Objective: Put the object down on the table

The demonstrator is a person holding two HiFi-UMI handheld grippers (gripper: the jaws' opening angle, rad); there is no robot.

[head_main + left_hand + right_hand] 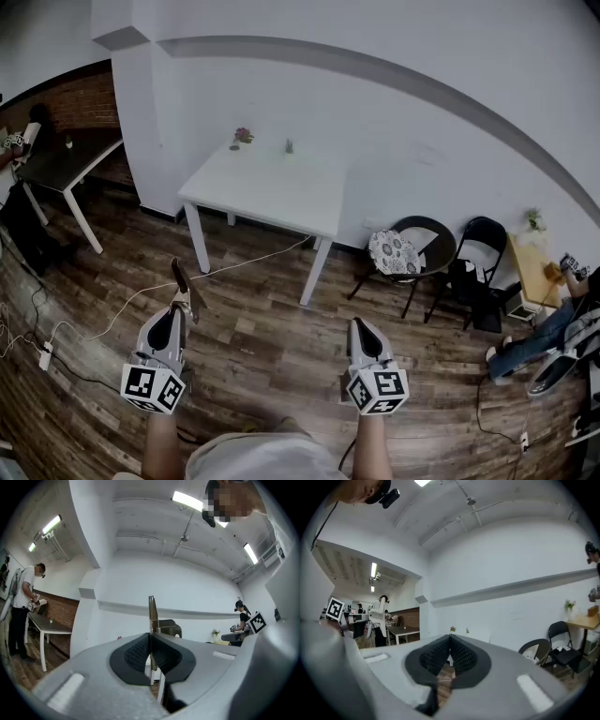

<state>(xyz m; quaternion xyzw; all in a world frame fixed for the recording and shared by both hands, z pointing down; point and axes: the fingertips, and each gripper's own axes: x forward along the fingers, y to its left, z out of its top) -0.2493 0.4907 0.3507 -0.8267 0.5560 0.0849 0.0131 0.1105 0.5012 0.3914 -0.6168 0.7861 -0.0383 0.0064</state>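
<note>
Left tongs (150, 640) pinched shut on the lower end of a thin, flat, dark brown strip (152, 612), held upright, well short of the white rectangular table (272, 192). Likely light, stiff, narrow; best gripped across flat faces. Right tongs (450, 641) closed, empty.

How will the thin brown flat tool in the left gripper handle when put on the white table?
The thin brown flat tool stands straight out of the shut left gripper without sagging, so it is probably stiff. Its edge-on thinness suggests it is light; it should lie flat, not roll. It may slide on the smooth white table.
</note>
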